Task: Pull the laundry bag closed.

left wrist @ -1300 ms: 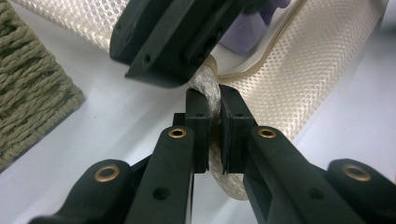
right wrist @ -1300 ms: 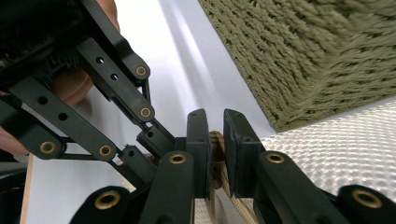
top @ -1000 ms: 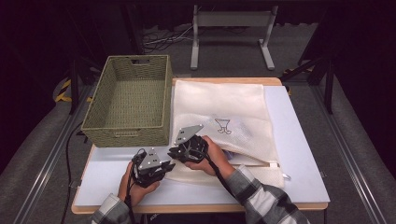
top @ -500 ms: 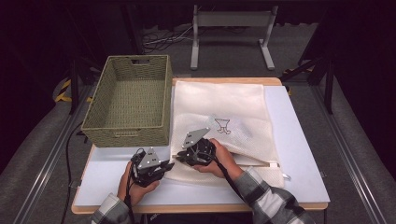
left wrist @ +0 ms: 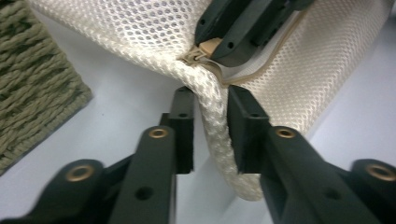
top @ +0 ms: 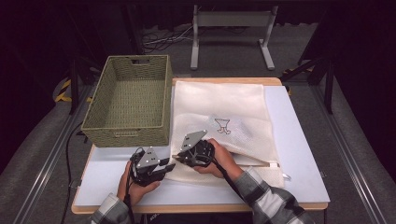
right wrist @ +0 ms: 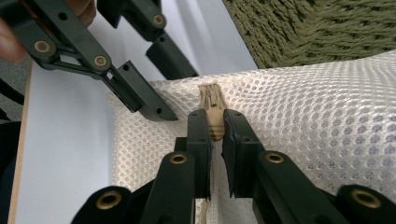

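Note:
A white mesh laundry bag (top: 219, 107) lies flat on the table, its zipper edge toward the person. My right gripper (top: 176, 157) is shut on the tan zipper pull (right wrist: 214, 122) at the bag's near left corner. My left gripper (top: 169, 166) sits just left of it. Its jaws have just been opening and now stand open around the rolled corner of the mesh (left wrist: 212, 112), which still lies between the pads. In the left gripper view the right gripper (left wrist: 233, 32) holds the zipper pull (left wrist: 208, 46) just beyond that corner.
A woven olive basket (top: 128, 100) with nothing in it stands at the table's back left, close to the bag's left edge. Bare light table surface (top: 299, 154) lies right of the bag and along the front. A metal stand (top: 231, 28) is on the floor behind.
The right gripper has shifted slightly to the right along the bag's near edge. The left hand has kept its place.

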